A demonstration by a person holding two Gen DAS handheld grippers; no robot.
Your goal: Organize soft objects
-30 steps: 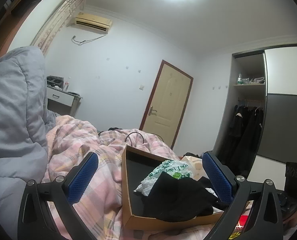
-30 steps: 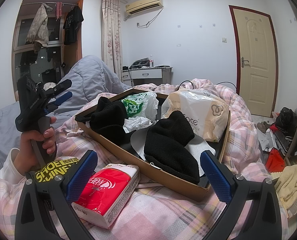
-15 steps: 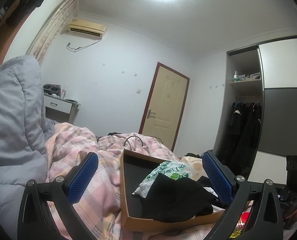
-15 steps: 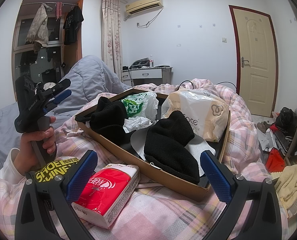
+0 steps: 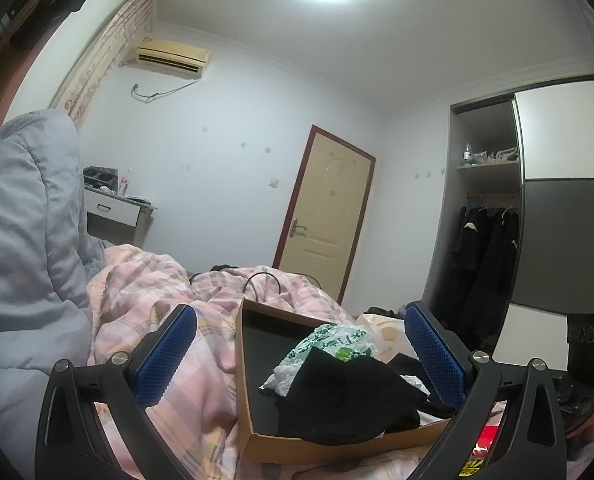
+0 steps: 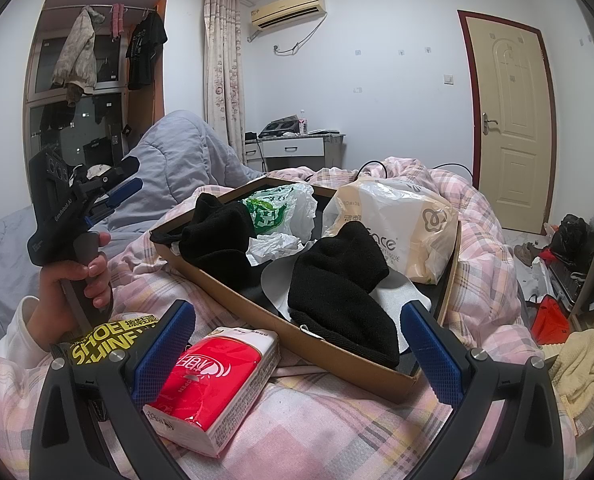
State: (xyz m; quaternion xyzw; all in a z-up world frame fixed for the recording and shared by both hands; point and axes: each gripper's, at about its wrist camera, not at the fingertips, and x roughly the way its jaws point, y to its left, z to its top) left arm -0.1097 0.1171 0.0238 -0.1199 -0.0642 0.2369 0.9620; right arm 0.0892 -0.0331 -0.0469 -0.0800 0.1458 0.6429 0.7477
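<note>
Bed (image 6: 337, 432): pink plaid quilt, rumpled, carries everything; grey duvet (image 6: 169, 160) heaped at its far left

Cardboard box (image 6: 281, 328): shallow, dark inside, sits skewed on the quilt. Already holds a beige tissue bag (image 6: 401, 216) at the far corner, a green-and-white plastic bag (image 6: 281, 208), and two black knit pieces: one at the left end (image 6: 217, 236), one nearer the front wall (image 6: 337, 292) on white paper

Red tissue pack (image 6: 213, 384): outside the box, flat on the quilt just before its front wall, partly behind the right gripper's left finger. A black-and-yellow packet (image 6: 113, 340) lies just left of it

Right gripper (image 6: 297, 356): fingers spread wide, nothing between them, low over the quilt, facing the box

Left gripper (image 5: 301, 356): fingers likewise wide apart and empty, raised and tilted up toward the ceiling. Seen from the right wrist camera, a hand (image 6: 77, 280) holds it upright at the bed's left side

Judgement: the loose red pack looks like the next item. It sits off to the gripper's left, so centre the fingers over it first, close across its narrow width, squeeze gently since it will compress, lift clear of the box wall, set it in bare floor near the left end
</note>
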